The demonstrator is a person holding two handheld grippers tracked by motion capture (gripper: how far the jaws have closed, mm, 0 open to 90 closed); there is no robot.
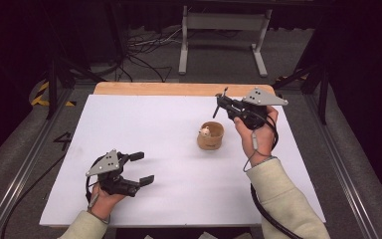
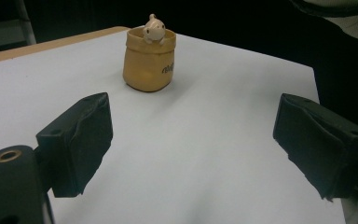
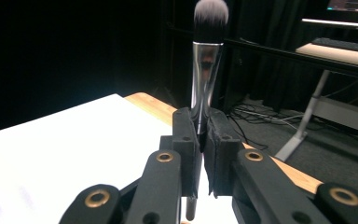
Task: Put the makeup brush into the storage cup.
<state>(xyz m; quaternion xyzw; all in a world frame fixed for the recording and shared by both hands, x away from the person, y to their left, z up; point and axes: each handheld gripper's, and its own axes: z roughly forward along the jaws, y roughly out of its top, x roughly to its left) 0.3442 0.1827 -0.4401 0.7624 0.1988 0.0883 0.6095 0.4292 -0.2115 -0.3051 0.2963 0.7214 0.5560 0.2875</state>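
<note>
Silver-ferruled brush (image 3: pixel 208 70) clamped in right claw (image 3: pixel 200 135), above table (image 1: pixel 144 129)

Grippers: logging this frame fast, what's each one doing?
Left gripper: open, holding nothing.
Right gripper: closed on a makeup brush.
</note>
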